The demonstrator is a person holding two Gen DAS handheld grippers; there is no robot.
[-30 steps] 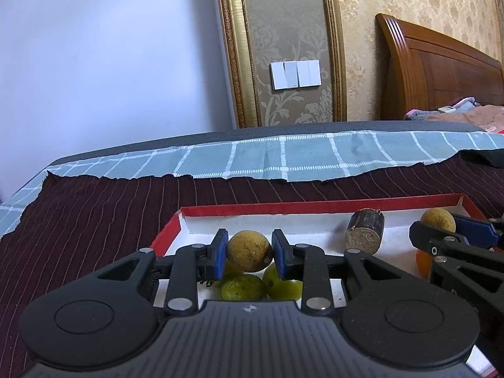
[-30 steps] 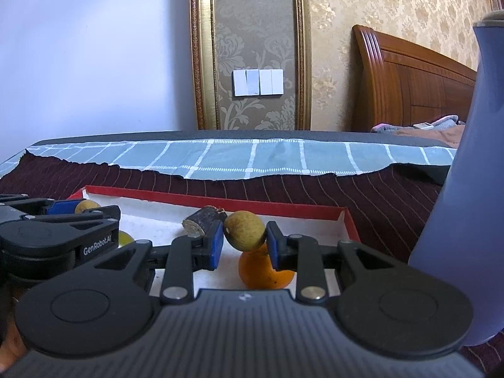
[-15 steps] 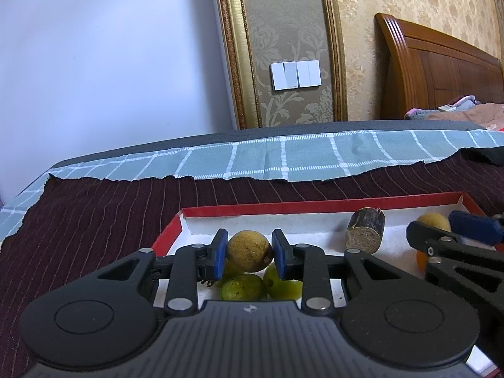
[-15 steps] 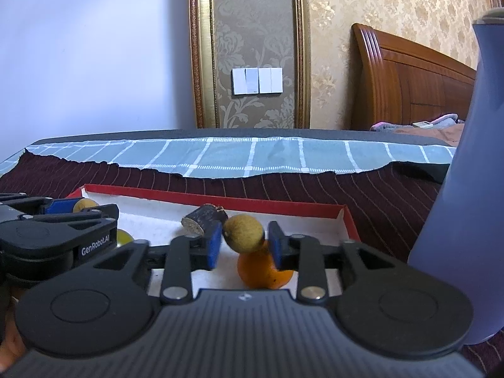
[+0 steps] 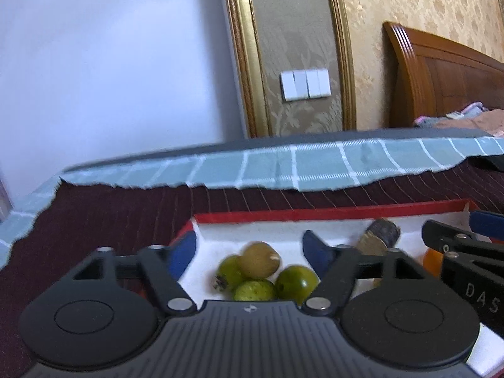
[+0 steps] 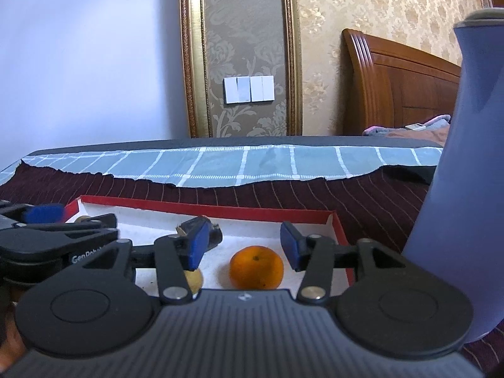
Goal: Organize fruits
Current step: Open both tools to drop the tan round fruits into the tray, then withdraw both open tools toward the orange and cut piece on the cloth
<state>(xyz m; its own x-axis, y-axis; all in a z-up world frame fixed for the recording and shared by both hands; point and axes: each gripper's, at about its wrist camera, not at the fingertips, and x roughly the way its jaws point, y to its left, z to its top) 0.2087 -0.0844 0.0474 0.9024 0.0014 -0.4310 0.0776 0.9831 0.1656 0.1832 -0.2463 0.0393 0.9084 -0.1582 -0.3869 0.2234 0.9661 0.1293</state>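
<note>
both grippers let go at once over the red-rimmed tray on the striped maroon cloth. half a second ago each pinched a yellow-brown fruit; now the left gripper stands spread wide, and its yellow-brown fruit lies on top of the three green fruits clustered near the tray's left end, touching them. the frame is blurred there, so whether that fruit has settled or is yet rolling cannot be told.

the right gripper is likewise spread apart, nothing between its blue pads. its own pale fruit now lies on the white tray floor just left of the orange, mostly hidden behind the left finger, near the tray's right end. the brown stub lies between the two groups, toward the far rim.

the meaning for the task, as a judgement: two fruits have been delivered into the tray, one to each end, and both hands are free for the next pick. the green pile looks loose, so the fruit dropped on it may slide off. a tall blue vessel stands on the cloth just beyond the tray's right edge, close to the right gripper's path.
</note>
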